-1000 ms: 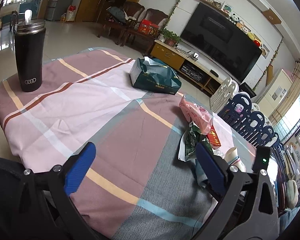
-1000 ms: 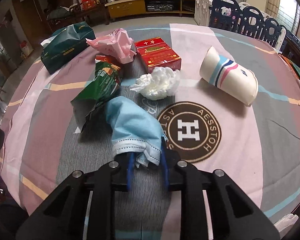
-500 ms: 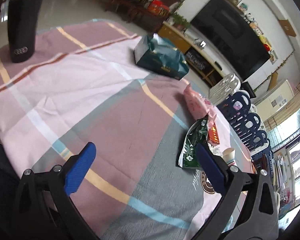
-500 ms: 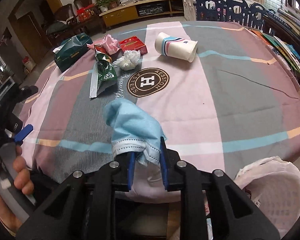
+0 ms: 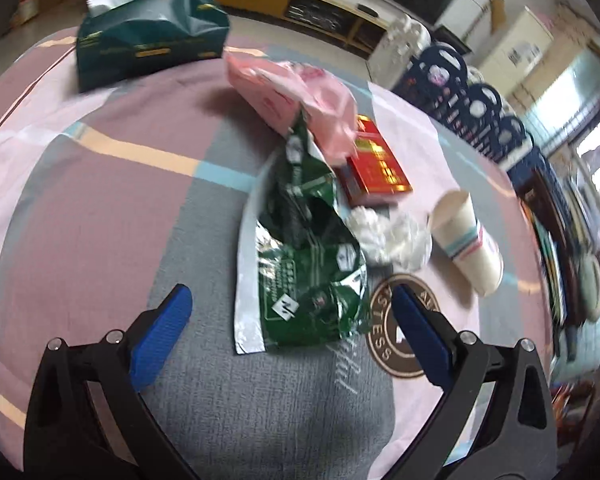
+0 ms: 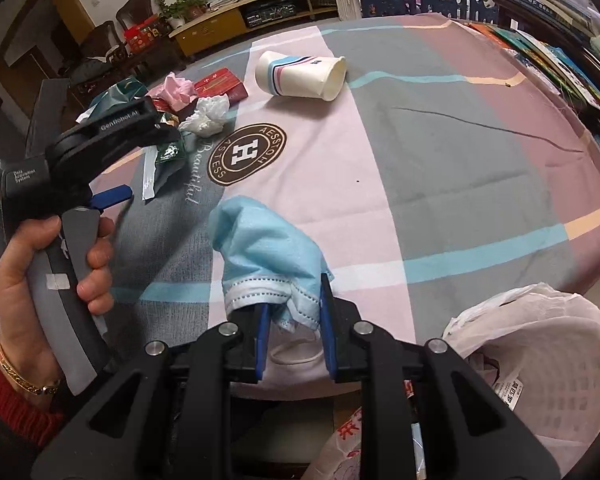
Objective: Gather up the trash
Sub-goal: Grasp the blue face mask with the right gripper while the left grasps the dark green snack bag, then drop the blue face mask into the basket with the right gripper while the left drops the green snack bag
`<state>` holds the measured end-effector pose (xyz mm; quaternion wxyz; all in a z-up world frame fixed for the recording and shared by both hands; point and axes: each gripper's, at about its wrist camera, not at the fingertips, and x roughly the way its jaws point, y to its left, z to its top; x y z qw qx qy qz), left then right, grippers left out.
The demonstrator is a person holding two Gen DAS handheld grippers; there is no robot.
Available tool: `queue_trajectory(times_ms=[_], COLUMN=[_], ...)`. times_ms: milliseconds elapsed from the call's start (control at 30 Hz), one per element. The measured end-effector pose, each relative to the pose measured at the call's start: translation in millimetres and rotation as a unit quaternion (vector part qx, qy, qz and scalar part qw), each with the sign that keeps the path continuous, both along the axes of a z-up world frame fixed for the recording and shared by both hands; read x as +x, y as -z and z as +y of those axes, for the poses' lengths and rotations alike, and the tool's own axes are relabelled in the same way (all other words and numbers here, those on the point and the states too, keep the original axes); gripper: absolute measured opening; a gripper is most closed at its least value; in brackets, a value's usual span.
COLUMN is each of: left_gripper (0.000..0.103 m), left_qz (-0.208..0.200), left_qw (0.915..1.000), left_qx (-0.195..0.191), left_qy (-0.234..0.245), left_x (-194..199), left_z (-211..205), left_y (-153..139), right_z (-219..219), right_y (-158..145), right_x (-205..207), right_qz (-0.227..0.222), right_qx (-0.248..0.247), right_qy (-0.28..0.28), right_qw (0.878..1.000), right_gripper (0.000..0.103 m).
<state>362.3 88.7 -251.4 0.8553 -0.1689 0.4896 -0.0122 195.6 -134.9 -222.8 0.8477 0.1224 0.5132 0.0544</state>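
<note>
Checked cloth is covering surface point(image 6: 440, 168); right gripper point(image 6: 292, 334) fingers are pinching blue mask point(image 6: 268, 256) beside lined bin point(image 6: 540, 344); left gripper point(image 5: 288, 312) fingers are gaping wide, empty, framing green wrapper point(image 5: 304, 272).

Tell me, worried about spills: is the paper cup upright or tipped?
Tipped: the paper cup lies on its side on the tablecloth, mouth facing sideways.

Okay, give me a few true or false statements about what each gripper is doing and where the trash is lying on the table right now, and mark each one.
1. The right gripper is shut on the blue face mask. True.
2. The left gripper holds the green snack bag. False: it is open, the bag lies between its fingers.
3. The paper cup stands upright. False: it lies on its side.
4. The crumpled white tissue lies beside the red box. True.
</note>
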Motion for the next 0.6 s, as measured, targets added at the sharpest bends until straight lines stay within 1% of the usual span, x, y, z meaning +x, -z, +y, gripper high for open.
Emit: queue_trajectory(times_ms=[33,67,100,133,167,200,267,367,433,500,533,600], left_gripper=[0.097,0.084,0.062,0.057,0.049,0.04,0.029,0.02,0.02,0.02,0.02,0.02], left_qz=[-0.004,-0.008,-0.007,-0.007,-0.013,-0.017,-0.02,-0.033,-0.049,-0.068,-0.072,-0.07], left_qw=[0.9999,0.9995,0.9987,0.9976,0.9971,0.997,0.9975,0.9972,0.9973,0.996,0.9954,0.9954], left_qx=[0.008,0.023,0.04,0.058,0.064,0.062,0.055,0.063,0.053,0.058,0.062,0.054], left_qy=[0.01,0.022,0.031,0.038,0.04,0.042,0.039,0.021,0.011,-0.007,-0.016,-0.036], left_x=[1,1,1,1,0,-2,-5,-25,-41,-66,-79,-113], left_z=[-3,-7,-11,-13,-14,-13,-10,3,11,18,20,23], left_y=[1,2,3,4,4,3,1,-8,-19,-36,-43,-58], right_z=[0,0,1,3,4,5,7,6,5,3,3,2], right_y=[-1,-1,-2,-3,-4,-6,-10,-18,-25,-33,-37,-44], right_x=[0,0,0,-1,-2,-3,-6,-10,-15,-19,-22,-28], right_qz=[0.0,0.0,-0.001,-0.002,-0.004,-0.005,-0.009,-0.016,-0.023,-0.031,-0.036,-0.045], right_qx=[0.0,0.001,0.001,0.0,-0.002,-0.004,-0.007,-0.013,-0.016,-0.02,-0.022,-0.027], right_qy=[0.001,0.001,0.001,0.0,-0.002,-0.004,-0.005,-0.004,-0.002,0.0,-0.001,-0.002], right_qw=[1.0,1.0,1.0,1.0,1.0,1.0,1.0,1.0,1.0,0.999,0.999,0.999], right_gripper=[0.023,0.023,0.023,0.023,0.023,0.023,0.023,0.023,0.023,0.023,0.023,0.023])
